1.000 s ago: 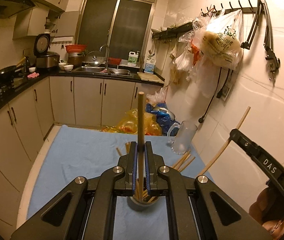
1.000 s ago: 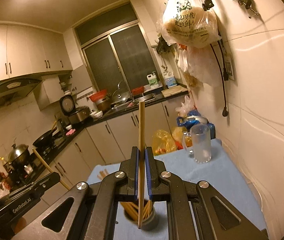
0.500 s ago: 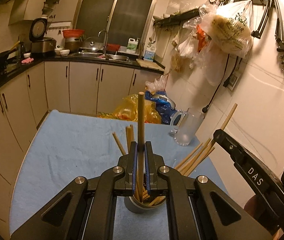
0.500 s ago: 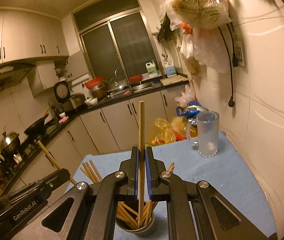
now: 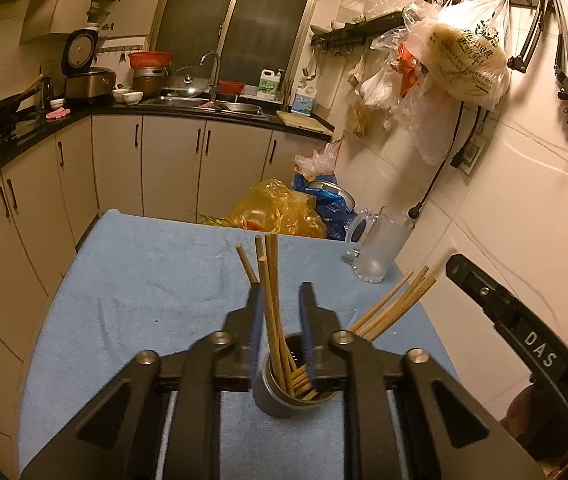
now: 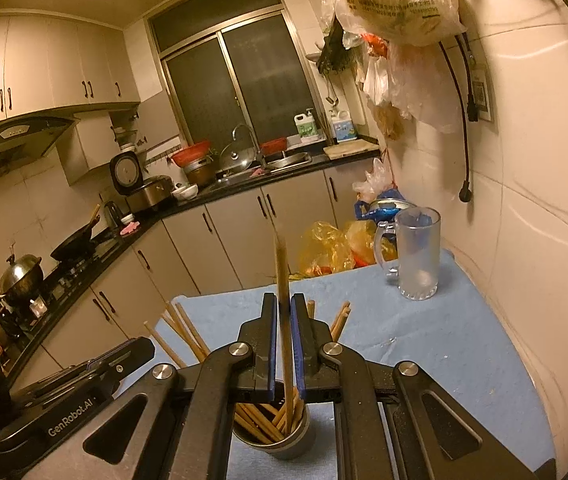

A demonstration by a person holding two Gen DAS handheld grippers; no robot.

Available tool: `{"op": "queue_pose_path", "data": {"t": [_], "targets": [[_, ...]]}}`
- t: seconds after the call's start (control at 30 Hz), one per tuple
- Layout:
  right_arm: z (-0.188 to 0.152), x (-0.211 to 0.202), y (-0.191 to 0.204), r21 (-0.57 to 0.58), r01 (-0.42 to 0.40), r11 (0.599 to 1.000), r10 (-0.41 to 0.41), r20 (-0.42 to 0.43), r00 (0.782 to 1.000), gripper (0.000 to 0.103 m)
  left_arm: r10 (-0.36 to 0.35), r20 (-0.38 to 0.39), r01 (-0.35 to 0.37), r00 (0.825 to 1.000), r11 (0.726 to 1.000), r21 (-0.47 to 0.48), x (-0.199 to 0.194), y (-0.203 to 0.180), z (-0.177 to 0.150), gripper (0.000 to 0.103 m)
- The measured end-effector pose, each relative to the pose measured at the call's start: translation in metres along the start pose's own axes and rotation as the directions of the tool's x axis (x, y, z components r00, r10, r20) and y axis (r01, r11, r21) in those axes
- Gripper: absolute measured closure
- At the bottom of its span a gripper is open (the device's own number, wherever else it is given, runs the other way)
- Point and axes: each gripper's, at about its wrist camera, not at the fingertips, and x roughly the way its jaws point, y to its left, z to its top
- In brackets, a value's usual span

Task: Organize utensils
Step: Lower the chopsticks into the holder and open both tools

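Left fingers point(image 5: 280, 320) are opening around upright chopsticks point(image 5: 270, 292) in the cup point(image 5: 280, 398); right fingers point(image 6: 284, 344) pinch one chopstick point(image 6: 283, 280) straight above it.

Cup point(image 5: 280, 396) base: hidden behind left gripper point(image 5: 280, 312) frame.
Chopstick point(image 6: 284, 320) between right gripper point(image 6: 283, 320) pads: upper part motion-blurred; contact with pads not discernible.
Lower chopstick ends: hidden inside cup.
Person's hand point(image 5: 524, 412): cut off at frame edge, mostly hidden by gripper body.
Bottle point(image 6: 307, 129) labels: too small to read.
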Motion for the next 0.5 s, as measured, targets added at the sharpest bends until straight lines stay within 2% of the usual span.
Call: {"op": "queue_pose_path", "data": {"t": [0.1, 0.27, 0.37, 0.5], "targets": [[0.001, -0.01, -0.001, 0.01, 0.0, 1.0, 0.0, 0.009, 1.0, 0.094, 0.008, 0.011, -0.008, 1.0, 1.0, 0.0, -0.01, 0.001, -0.002, 0.084], [-0.001, -0.033, -0.011, 0.037, -0.001, 0.999, 0.0, 0.023, 1.0, 0.088, 0.045, 0.039, -0.045, 0.998, 0.999, -0.006, -0.03, 0.007, -0.013, 0.076], [-0.008, -0.045, -0.017, 0.047, 0.001, 0.999, -0.002, 0.021, 1.0, 0.083, 0.065, 0.046, -0.064, 0.997, 0.998, -0.016, -0.044, 0.012, -0.026, 0.072], [-0.025, -0.059, -0.027, 0.072, -0.003, 0.997, 0.004, -0.008, 1.0, 0.081, 0.097, 0.04, -0.096, 0.995, 0.995, -0.023, -0.057, 0.018, -0.046, 0.069]]}}
